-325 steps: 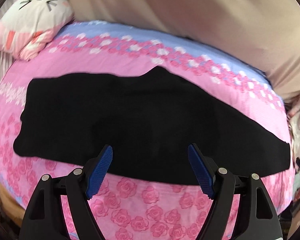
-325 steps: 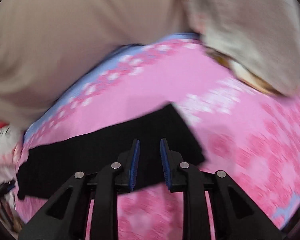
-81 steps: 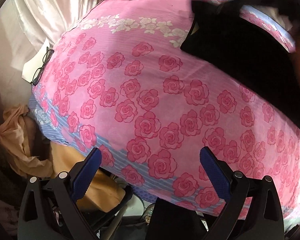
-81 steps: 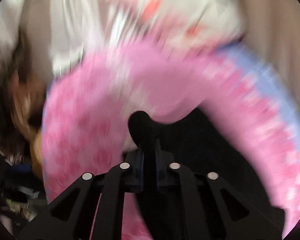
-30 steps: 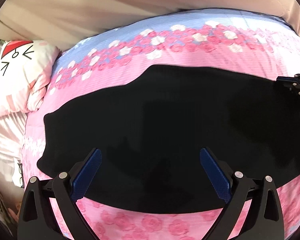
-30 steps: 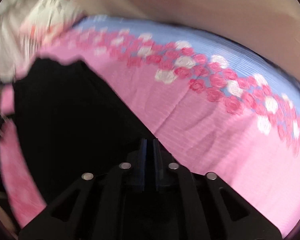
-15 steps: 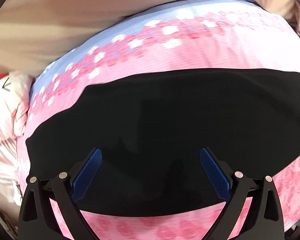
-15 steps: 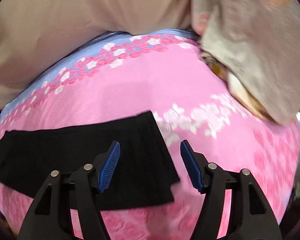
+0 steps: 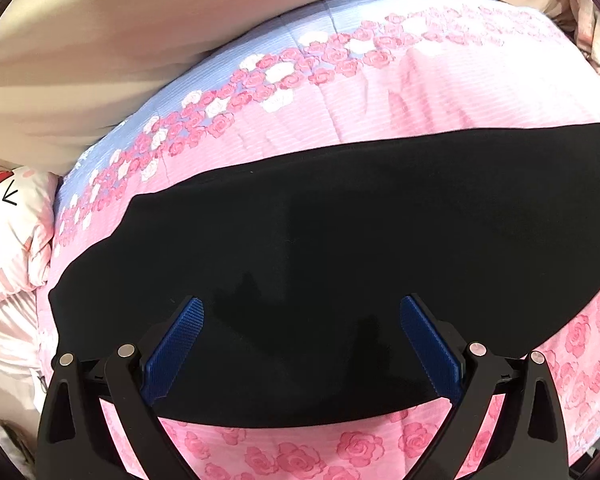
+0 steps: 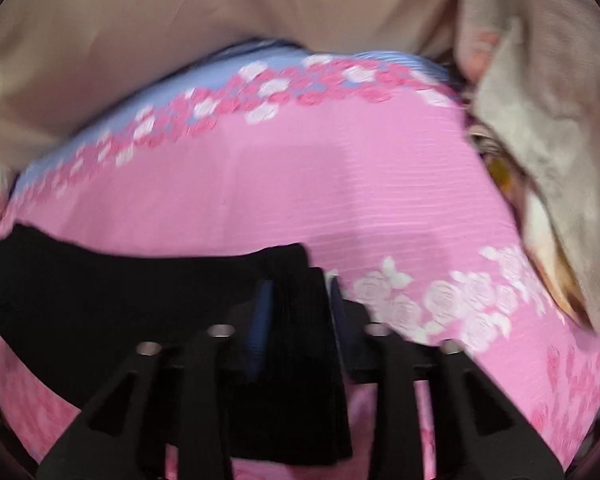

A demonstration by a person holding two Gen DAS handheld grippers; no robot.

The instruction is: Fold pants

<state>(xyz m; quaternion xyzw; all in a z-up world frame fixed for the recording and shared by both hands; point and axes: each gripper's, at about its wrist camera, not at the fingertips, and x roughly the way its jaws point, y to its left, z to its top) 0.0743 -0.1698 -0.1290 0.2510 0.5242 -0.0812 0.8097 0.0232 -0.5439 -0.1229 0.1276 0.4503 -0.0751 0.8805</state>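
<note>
Black pants (image 9: 340, 240) lie flat in a long strip across the pink rose bedspread (image 9: 440, 96). My left gripper (image 9: 300, 308) hovers over their near edge, open wide with nothing held between its blue pads (image 9: 180, 336). In the blurred right wrist view, the pants (image 10: 100, 300) reach in from the left and end in a ribbed hem. My right gripper (image 10: 298, 292) straddles that hem end. Its jaws are closing with the black cloth between them, and I see no pinch in the cloth.
A white and pink cartoon pillow (image 9: 8, 232) lies at the bed's left end. Beige fabric (image 9: 140, 40) rises behind the bed. A crumpled pale blanket (image 10: 540, 140) is heaped at the bed's right end, near the hem.
The right gripper swung to the pants' hem end, opened wide, and has since narrowed around the hem. The left gripper slid along the pants, so the pillow is now mostly out of frame.
</note>
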